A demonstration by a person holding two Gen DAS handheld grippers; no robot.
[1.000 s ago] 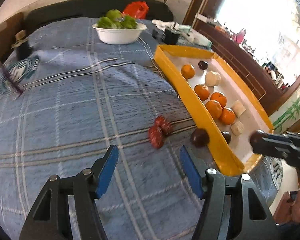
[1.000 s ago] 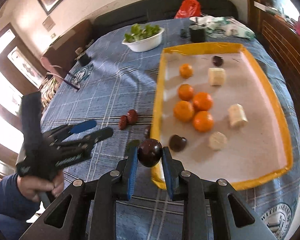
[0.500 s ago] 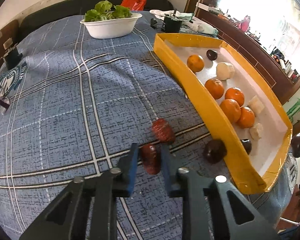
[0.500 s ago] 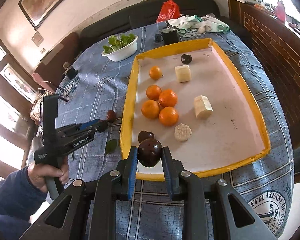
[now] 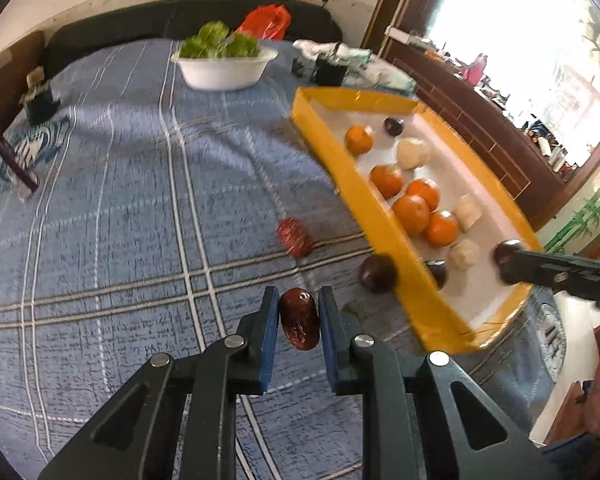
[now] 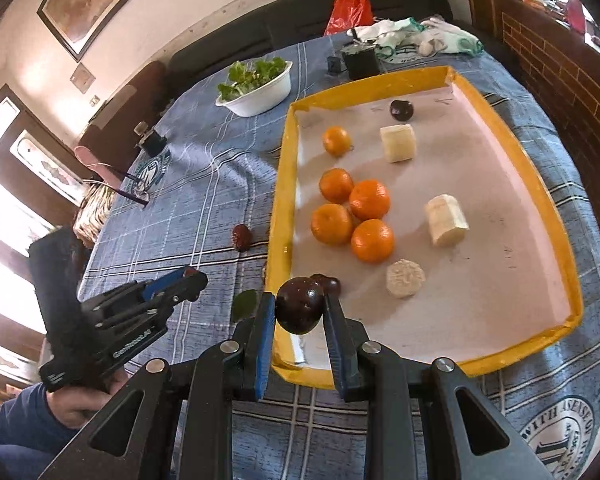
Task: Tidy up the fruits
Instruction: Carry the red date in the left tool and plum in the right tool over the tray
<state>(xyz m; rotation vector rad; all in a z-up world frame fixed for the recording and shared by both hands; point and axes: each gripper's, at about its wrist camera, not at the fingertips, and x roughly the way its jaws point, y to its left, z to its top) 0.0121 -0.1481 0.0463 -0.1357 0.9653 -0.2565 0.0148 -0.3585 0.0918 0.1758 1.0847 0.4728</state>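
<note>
Left wrist view. The left tongs (image 5: 299, 322) are closed on a wrinkled red date (image 5: 299, 324), pinched between the 2 blue pads above the blue checked cloth (image 5: 120, 208) that covers the surface. A second red date (image 5: 295, 237) lies on the cloth farther ahead, apart from the held one. A dark plum (image 5: 378, 273) rests on the cloth, touching the outer wall of the yellow tray (image 5: 384, 216). Inside the tray lie 5 oranges, 1 alone (image 5: 358, 140) toward the far end and 4 clustered (image 5: 411, 214) near the middle, with 3 pale banana pieces (image 5: 413, 153) and 2 more dark plums, 1 at the far end (image 5: 393, 126) and 1 just inside the near wall (image 5: 438, 273). The right tongs (image 5: 504, 258) reach in from the right over the tray's near end, closed on another dark plum (image 5: 507, 249). A white bowl of greens (image 5: 225, 65) stands at the far side of the surface.

Right wrist view. The right tongs (image 6: 300, 314) grip the dark plum (image 6: 300, 305) between both pads, over the tray's (image 6: 556, 216) near left corner. A plum (image 6: 329, 283) lies on the tray floor just beyond it. The left tongs (image 6: 190, 285) appear at the left, held in a hand (image 6: 80, 402) with a blue sleeve; their grip cannot be seen from here. The loose date (image 6: 242, 237) lies on the cloth (image 6: 204, 184) beside the tray's left wall.
</note>
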